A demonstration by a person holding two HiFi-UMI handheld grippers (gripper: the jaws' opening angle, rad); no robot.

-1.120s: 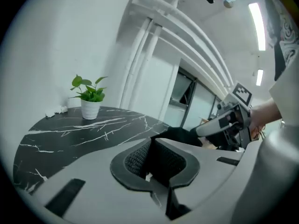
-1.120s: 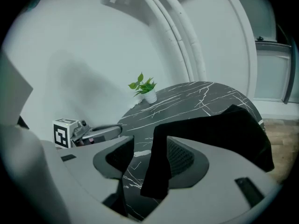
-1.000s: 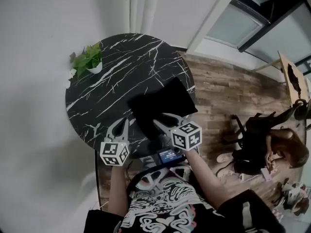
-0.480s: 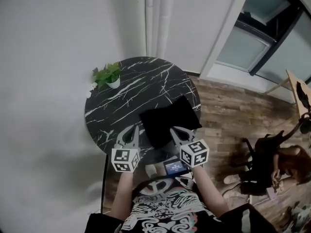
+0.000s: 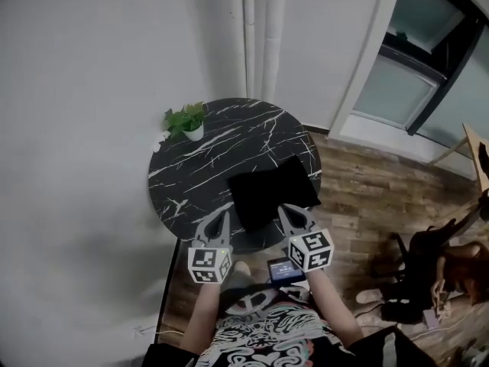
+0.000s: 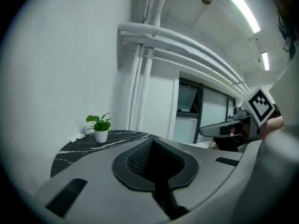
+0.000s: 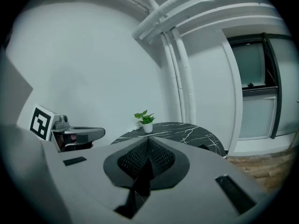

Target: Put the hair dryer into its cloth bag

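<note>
A black cloth bag (image 5: 271, 192) lies flat on the round black marble table (image 5: 200, 161), toward its near right side. No hair dryer shows outside it. My left gripper (image 5: 222, 217) hovers by the table's near edge, just left of the bag's near corner, jaws shut and empty. My right gripper (image 5: 286, 211) hangs at the bag's near right edge, also shut with nothing seen between its pads. In the left gripper view the left gripper (image 6: 152, 142) points level across the table (image 6: 88, 147); the right gripper view shows the right gripper (image 7: 148, 141) likewise.
A small potted plant (image 5: 187, 121) stands at the table's far left edge, also visible as the plant (image 6: 99, 125) and the plant (image 7: 145, 118). White walls and pipes lie behind, a wooden floor and a seated person to the right.
Both grippers have lifted and drawn back from the bag toward the person. The right gripper's jaws, open over the bag a second ago, have shut. The bag stays on the table.
</note>
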